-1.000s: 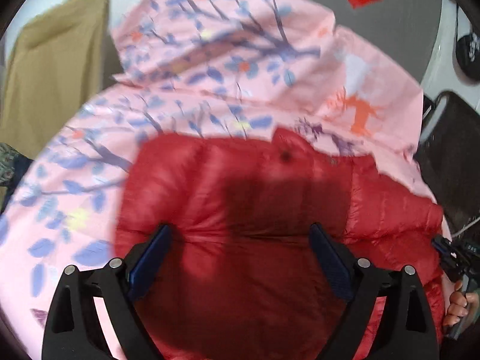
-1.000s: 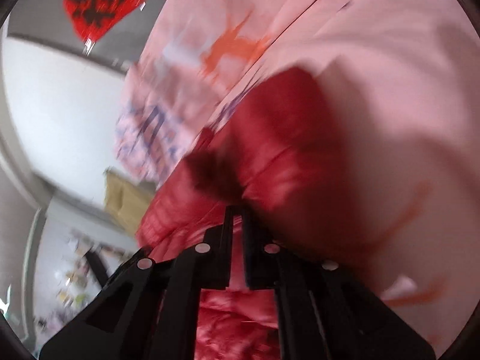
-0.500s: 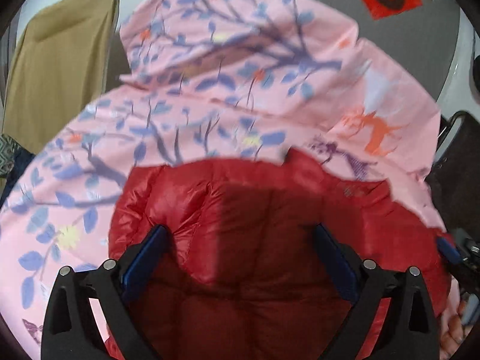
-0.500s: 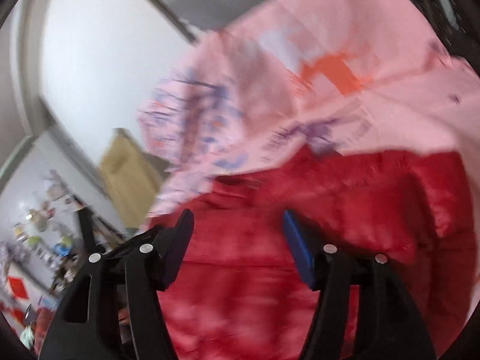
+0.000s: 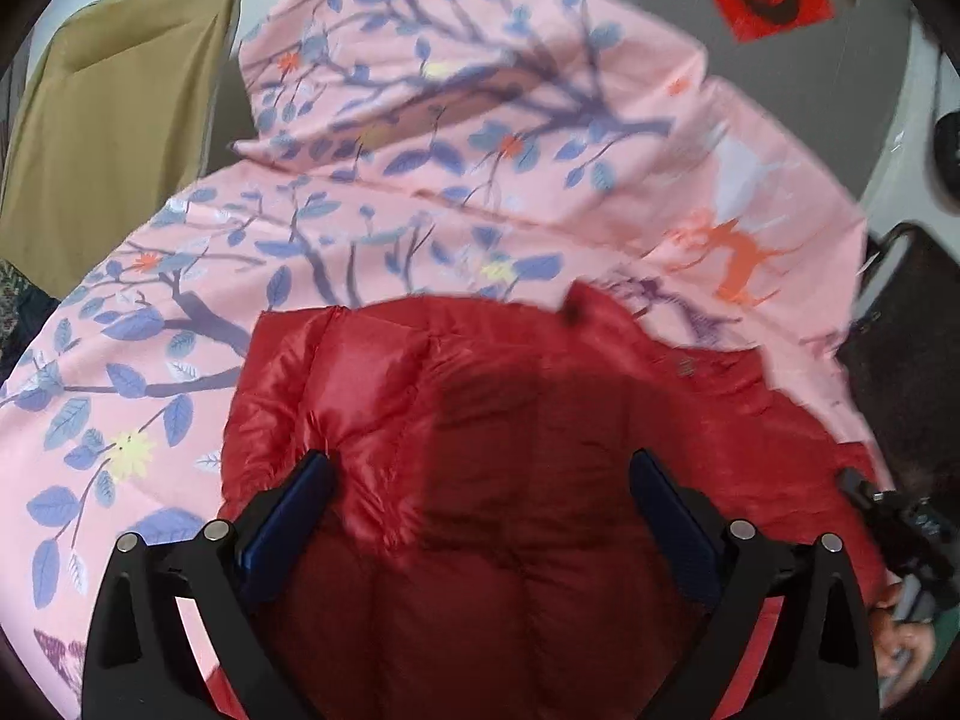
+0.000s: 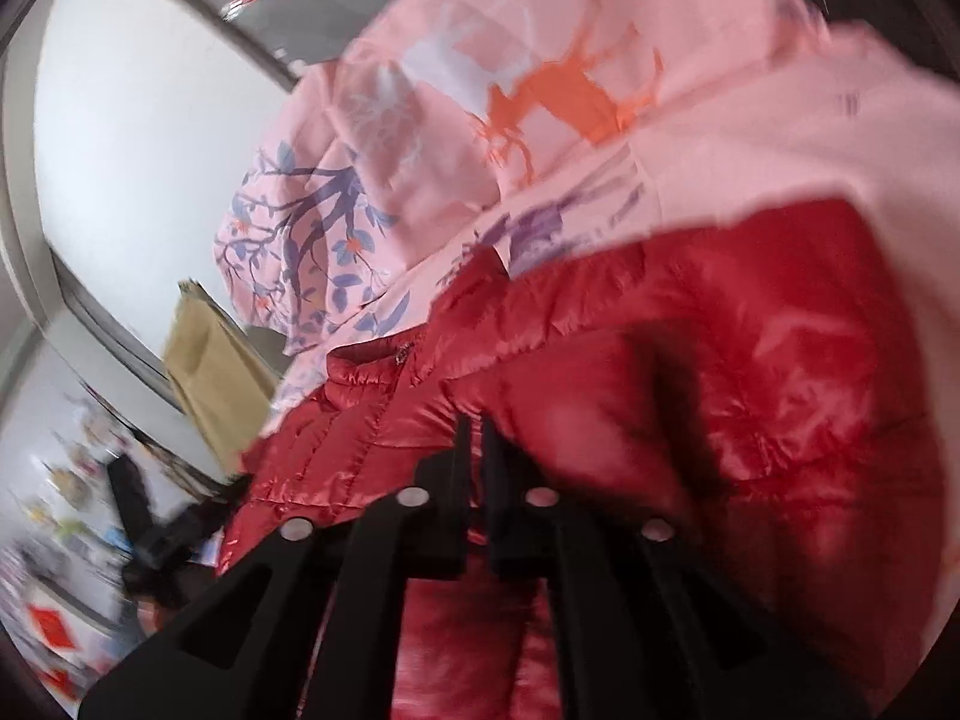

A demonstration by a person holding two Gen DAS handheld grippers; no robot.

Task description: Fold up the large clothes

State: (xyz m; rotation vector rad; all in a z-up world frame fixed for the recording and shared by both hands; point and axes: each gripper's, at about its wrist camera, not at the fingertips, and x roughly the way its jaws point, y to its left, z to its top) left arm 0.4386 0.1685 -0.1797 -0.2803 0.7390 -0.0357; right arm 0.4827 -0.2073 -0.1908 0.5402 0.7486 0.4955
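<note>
Right claw [image 6: 474, 438] closing on red jacket [image 6: 690, 372]

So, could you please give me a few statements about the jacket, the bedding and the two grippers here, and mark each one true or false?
1. The red puffer jacket lies on a pink sheet printed with blue-leaved branches. True.
2. The left gripper is clamped shut on the jacket. False: its jaws stand wide open above the jacket, holding nothing.
3. The right gripper has its jaws nearly together, closing with a fold of jacket fabric between them. True.
4. An orange deer is printed on the sheet. True.
5. The jacket is blue. False: it is shiny red and quilted.
6. The tan cloth lies on top of the jacket. False: it hangs beyond the bedding, apart from the jacket.
</note>
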